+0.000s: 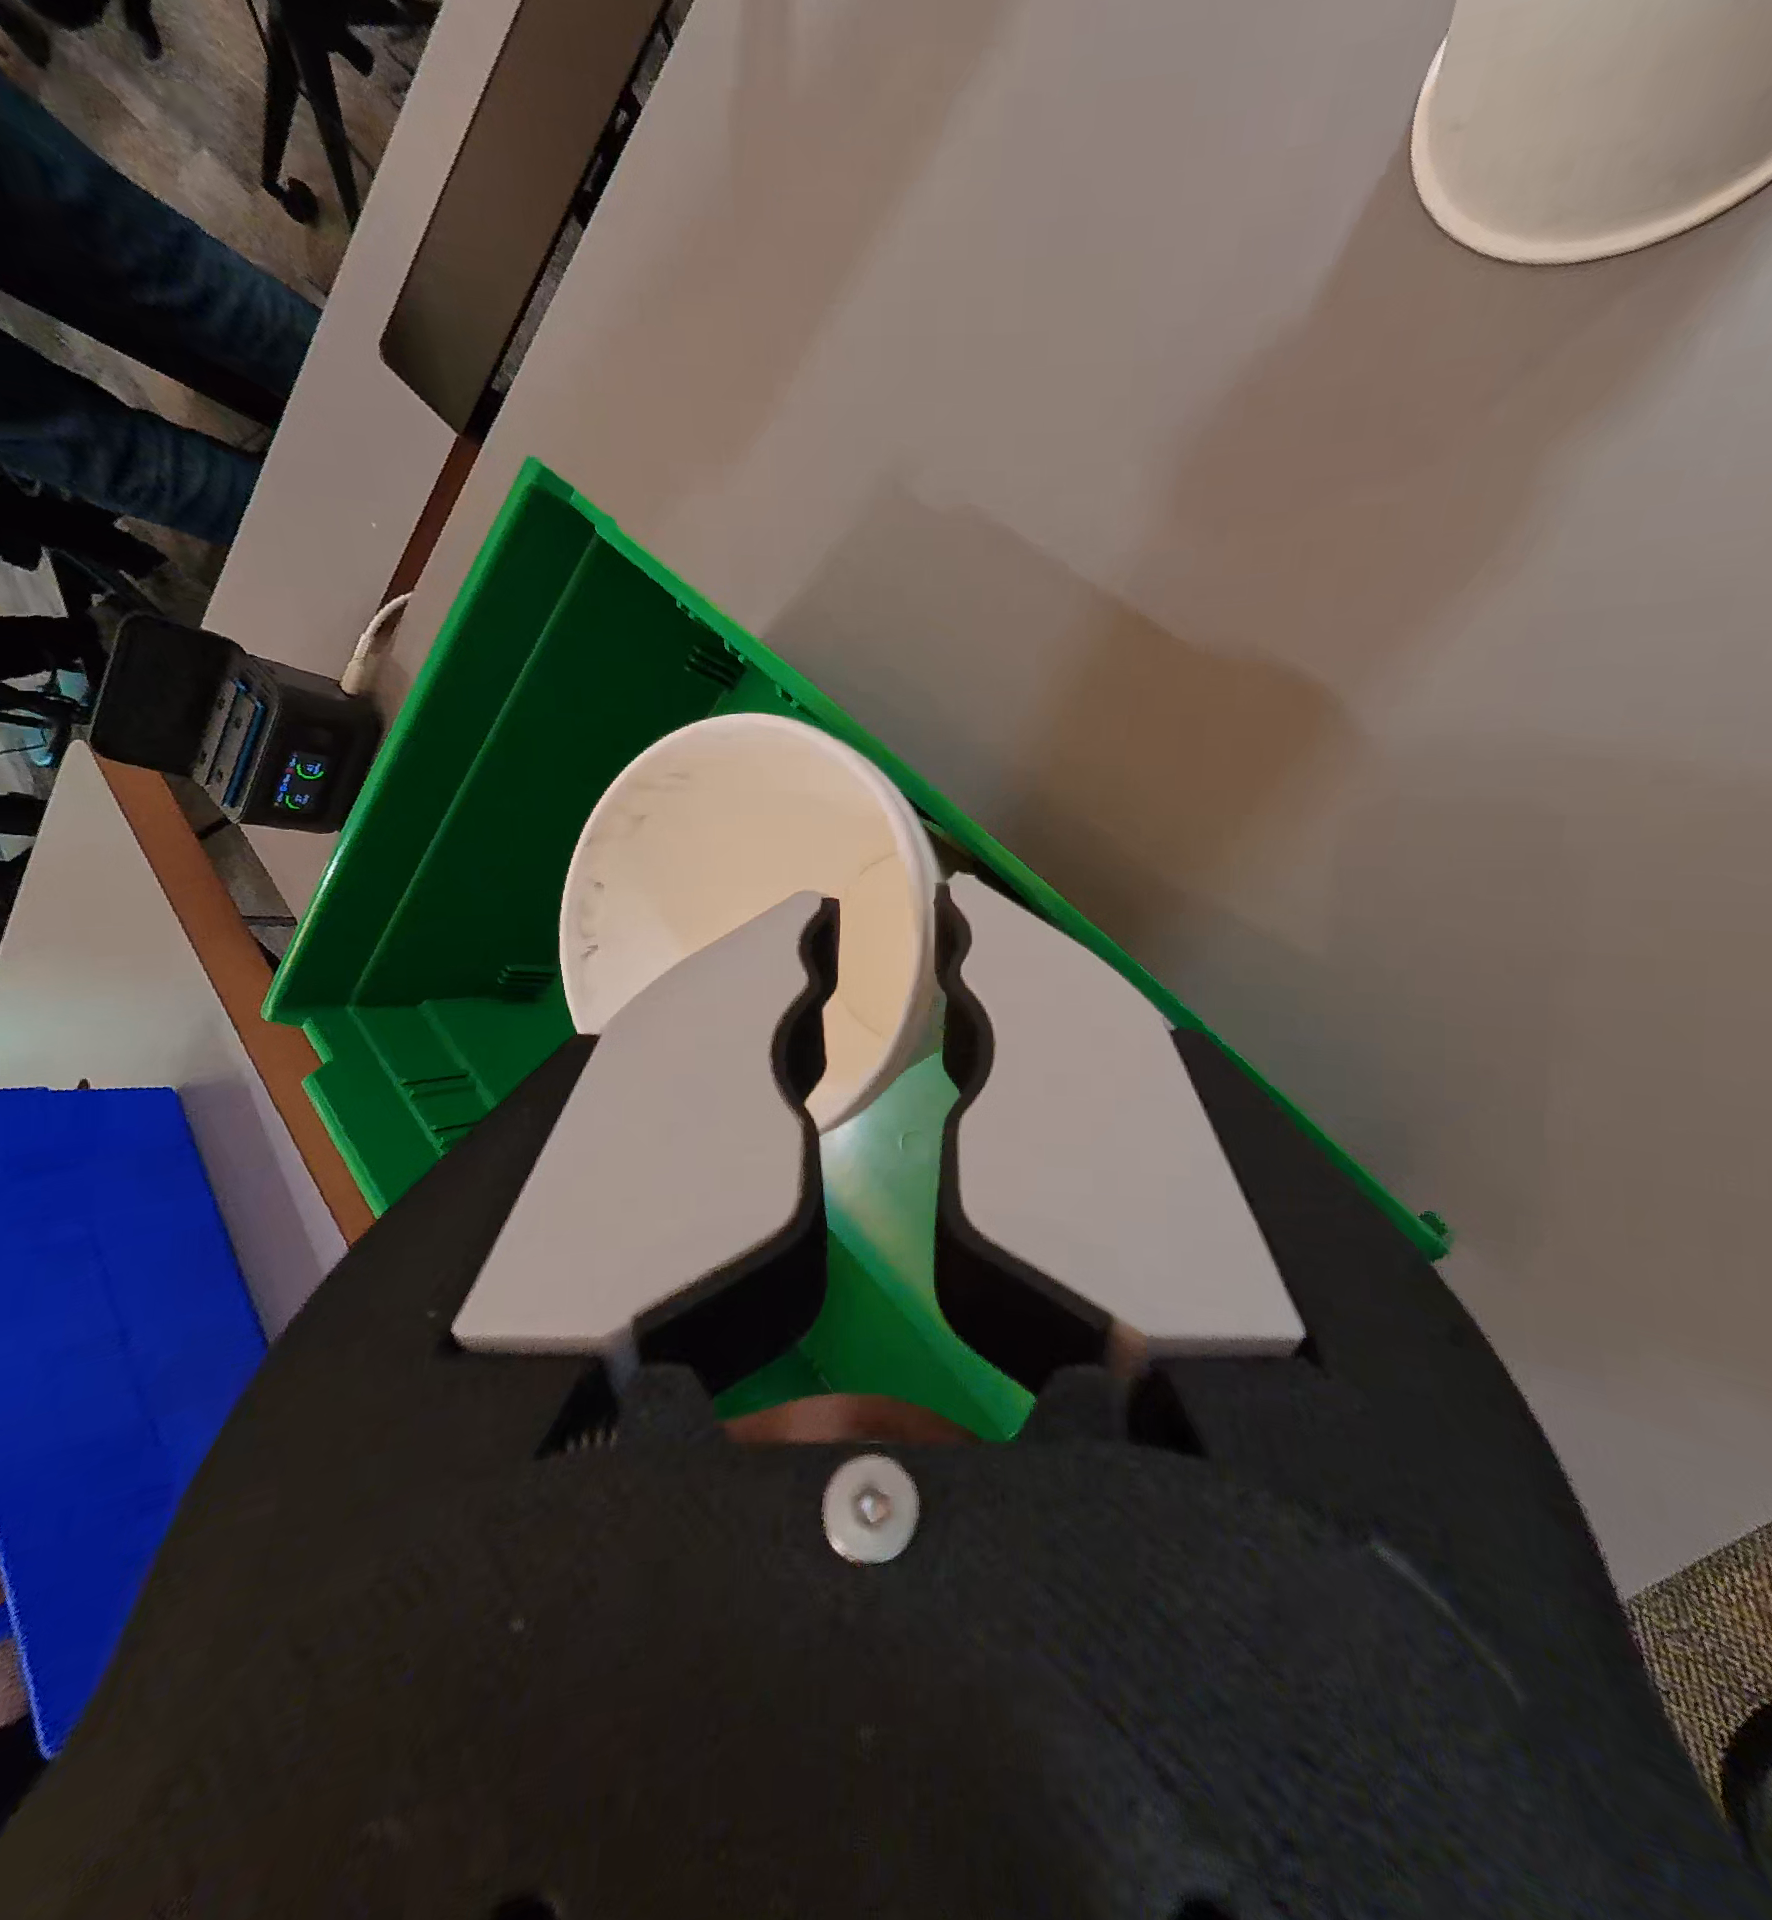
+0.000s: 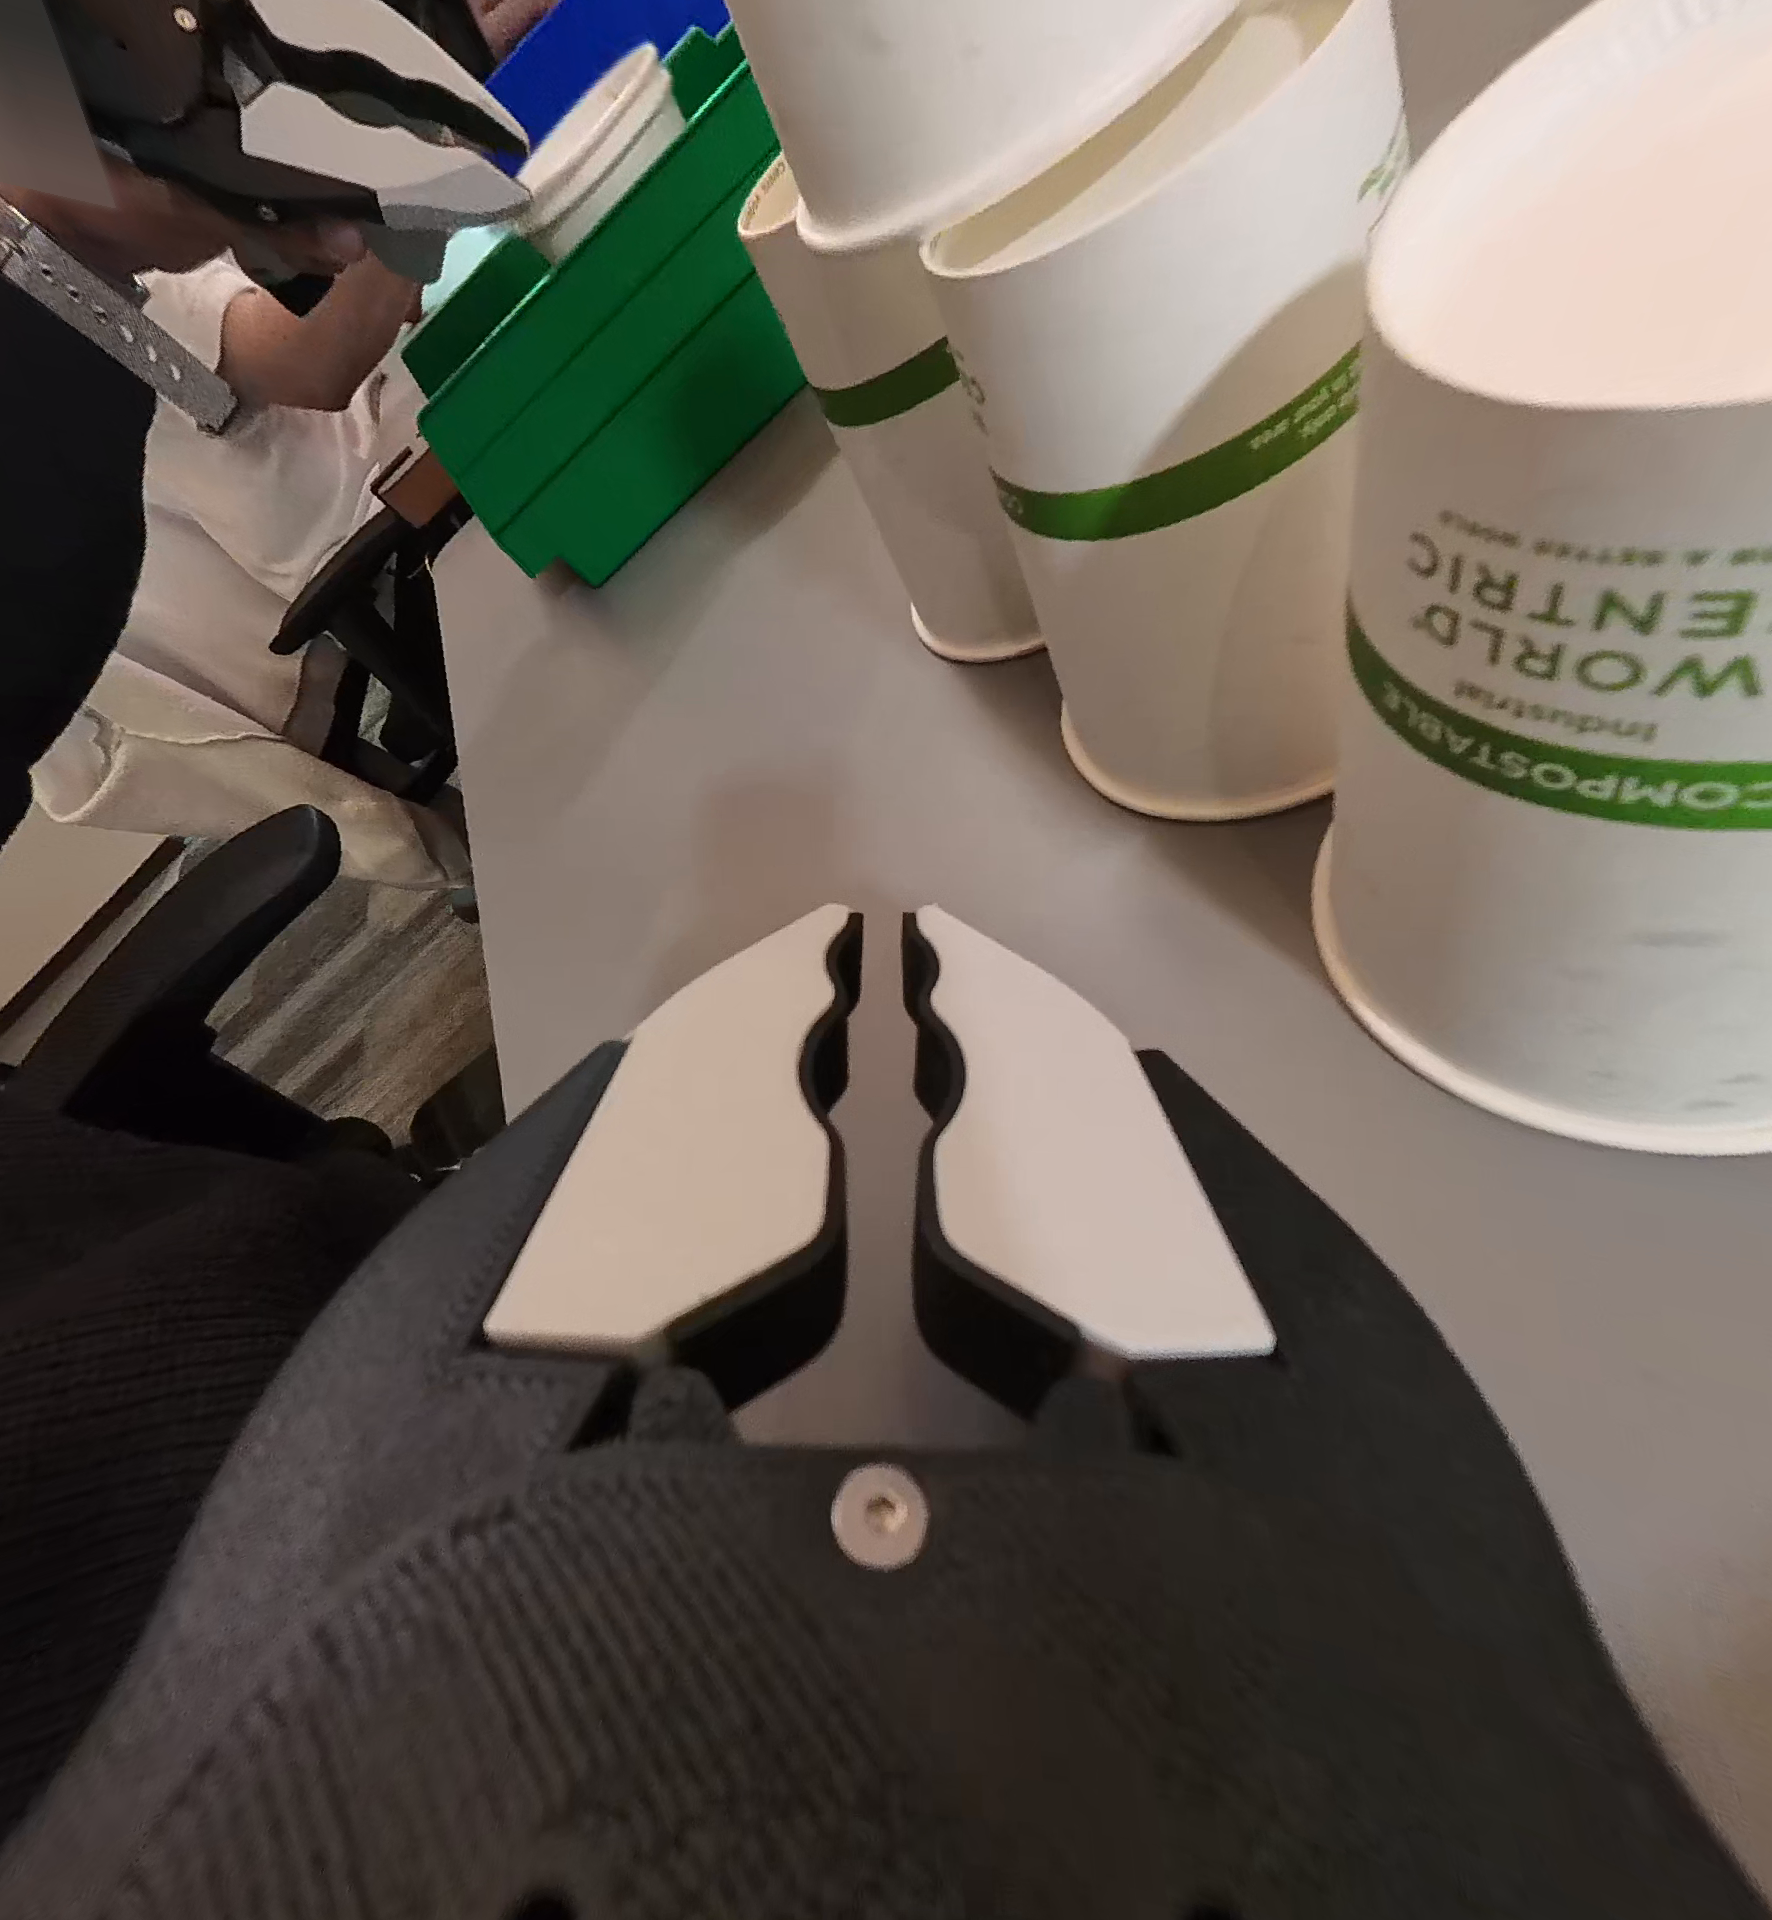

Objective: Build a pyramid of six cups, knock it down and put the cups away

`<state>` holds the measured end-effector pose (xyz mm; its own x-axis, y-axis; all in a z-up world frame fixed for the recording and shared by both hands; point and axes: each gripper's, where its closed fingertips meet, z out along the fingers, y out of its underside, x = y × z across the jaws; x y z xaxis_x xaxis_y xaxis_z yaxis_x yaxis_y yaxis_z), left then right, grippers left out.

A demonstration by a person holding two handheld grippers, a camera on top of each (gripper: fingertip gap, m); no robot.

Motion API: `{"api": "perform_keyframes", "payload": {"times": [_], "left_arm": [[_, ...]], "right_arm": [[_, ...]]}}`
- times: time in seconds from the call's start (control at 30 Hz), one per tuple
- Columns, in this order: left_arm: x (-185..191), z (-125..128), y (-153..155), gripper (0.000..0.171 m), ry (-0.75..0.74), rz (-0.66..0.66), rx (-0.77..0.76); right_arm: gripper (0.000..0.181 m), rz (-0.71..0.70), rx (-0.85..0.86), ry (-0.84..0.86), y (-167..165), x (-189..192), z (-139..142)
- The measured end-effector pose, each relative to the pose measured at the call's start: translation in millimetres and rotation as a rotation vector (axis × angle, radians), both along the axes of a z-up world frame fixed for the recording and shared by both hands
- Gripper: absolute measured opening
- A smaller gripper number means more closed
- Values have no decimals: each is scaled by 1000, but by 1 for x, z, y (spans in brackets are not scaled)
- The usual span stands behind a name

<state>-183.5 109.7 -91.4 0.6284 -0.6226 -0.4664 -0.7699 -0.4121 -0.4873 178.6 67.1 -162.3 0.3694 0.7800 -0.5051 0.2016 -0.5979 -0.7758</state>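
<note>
Paper cup (image 1: 747,883), white, thin-walled: light, easily crushed, probably slick. Left wrist view: left tongs (image 1: 887,914) clamped on its rim wall, one finger inside, one outside, the cup tilted over the green bin (image 1: 466,831) at the edge of the grey worktop (image 1: 1173,520). Best held at the rolled rim, gently.

Right wrist view: right tongs (image 2: 882,920) nearly together, holding nothing, low over the worktop. Upside-down banded cups (image 2: 1173,520) stand nearby to the right.
</note>
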Motion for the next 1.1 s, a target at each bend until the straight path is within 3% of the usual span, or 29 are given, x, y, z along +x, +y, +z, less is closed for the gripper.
{"api": "perform_keyframes", "payload": {"times": [0.57,0.8,1.0,1.1], "left_arm": [[-11,-5,6,5,-30,65,6],[-33,48,24,5,-20,192,275],[-41,55,20,5,50,213,280],[-45,67,20,5,55,241,361]], "right_arm": [[7,-4,-24,12,2,1,-1],[7,-9,-22,18,2,1,0],[7,-5,-20,17,1,0,0],[7,-4,-17,15,1,0,0]]}}
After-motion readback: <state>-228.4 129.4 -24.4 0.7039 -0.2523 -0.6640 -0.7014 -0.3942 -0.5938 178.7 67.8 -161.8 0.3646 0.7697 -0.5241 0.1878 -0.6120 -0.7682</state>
